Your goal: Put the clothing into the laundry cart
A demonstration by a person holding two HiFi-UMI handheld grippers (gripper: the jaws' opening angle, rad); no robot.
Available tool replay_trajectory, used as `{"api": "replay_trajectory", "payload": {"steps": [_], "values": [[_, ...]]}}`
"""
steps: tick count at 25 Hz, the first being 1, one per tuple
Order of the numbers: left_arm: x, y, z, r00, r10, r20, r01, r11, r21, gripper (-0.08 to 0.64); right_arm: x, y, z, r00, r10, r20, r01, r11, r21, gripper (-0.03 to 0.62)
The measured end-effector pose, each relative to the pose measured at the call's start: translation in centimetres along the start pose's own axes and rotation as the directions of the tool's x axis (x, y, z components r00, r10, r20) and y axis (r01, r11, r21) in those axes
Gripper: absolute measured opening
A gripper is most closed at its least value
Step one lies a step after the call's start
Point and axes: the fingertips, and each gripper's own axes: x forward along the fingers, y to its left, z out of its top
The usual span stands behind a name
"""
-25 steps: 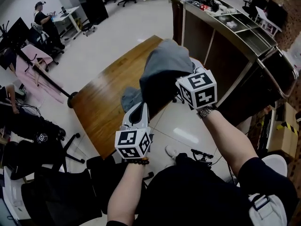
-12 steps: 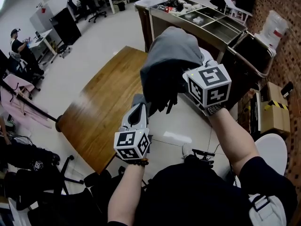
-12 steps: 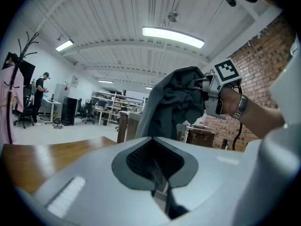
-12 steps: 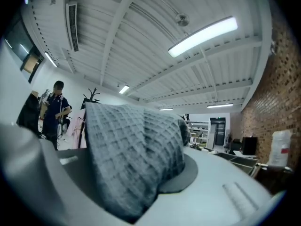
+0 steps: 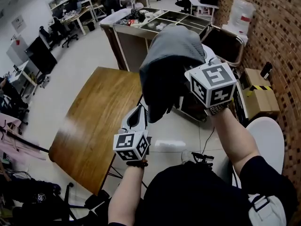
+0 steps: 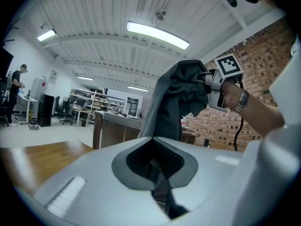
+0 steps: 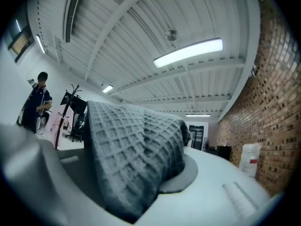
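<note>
A grey waffle-knit garment (image 5: 169, 65) hangs in the air in front of me. My right gripper (image 5: 187, 72) is raised and shut on its upper part, and the cloth fills the jaws (image 7: 136, 159) in the right gripper view. Lower and to the left, my left gripper (image 5: 139, 111) is shut on the garment's lower edge, with a dark strip of fabric pinched at its tip (image 6: 151, 138). The dark laundry cart (image 5: 229, 36) with a metal rim stands by the brick wall, just beyond the garment and partly hidden by it.
A wooden table (image 5: 94, 121) stands at the left. A long counter (image 5: 155, 20) with trays of small items runs behind the garment. Cardboard boxes (image 5: 258, 98) sit by the brick wall at the right. Desks and chairs fill the far room.
The view has swung right, away from the table and toward the brick wall. Both grippers keep hold of the garment, and the cart now sits right behind it.
</note>
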Motion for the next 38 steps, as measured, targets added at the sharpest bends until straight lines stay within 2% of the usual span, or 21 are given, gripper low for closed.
{"api": "replay_trajectory", "payload": {"steps": [9, 12, 18, 28, 38], "values": [[4.5, -6.8, 0.6, 0.989, -0.147, -0.010, 0.148, 0.989, 0.008, 0.003, -5.2, -7.2, 3.1, 0.989, -0.149, 0.006, 0.149, 0.988, -0.048, 0.114], [7.0, -10.1, 0.1, 0.982, -0.188, -0.022, 0.188, 0.982, 0.014, 0.003, -7.2, -11.2, 3.0, 0.981, -0.194, 0.001, 0.194, 0.980, -0.049, 0.114], [10.8, -13.8, -1.9, 0.967, -0.253, -0.041, 0.254, 0.967, 0.017, 0.003, -9.0, -16.4, 1.2, 0.965, -0.262, -0.017, 0.261, 0.964, -0.054, 0.114], [17.7, -16.7, -3.5, 0.953, -0.294, -0.077, 0.296, 0.955, 0.022, 0.003, -8.5, -25.4, -1.8, 0.942, -0.331, -0.054, 0.329, 0.943, -0.041, 0.114], [25.3, -16.0, -6.2, 0.955, -0.280, -0.103, 0.284, 0.959, 0.026, 0.003, -4.2, -33.2, -7.5, 0.933, -0.347, -0.093, 0.347, 0.938, -0.014, 0.114]]}}
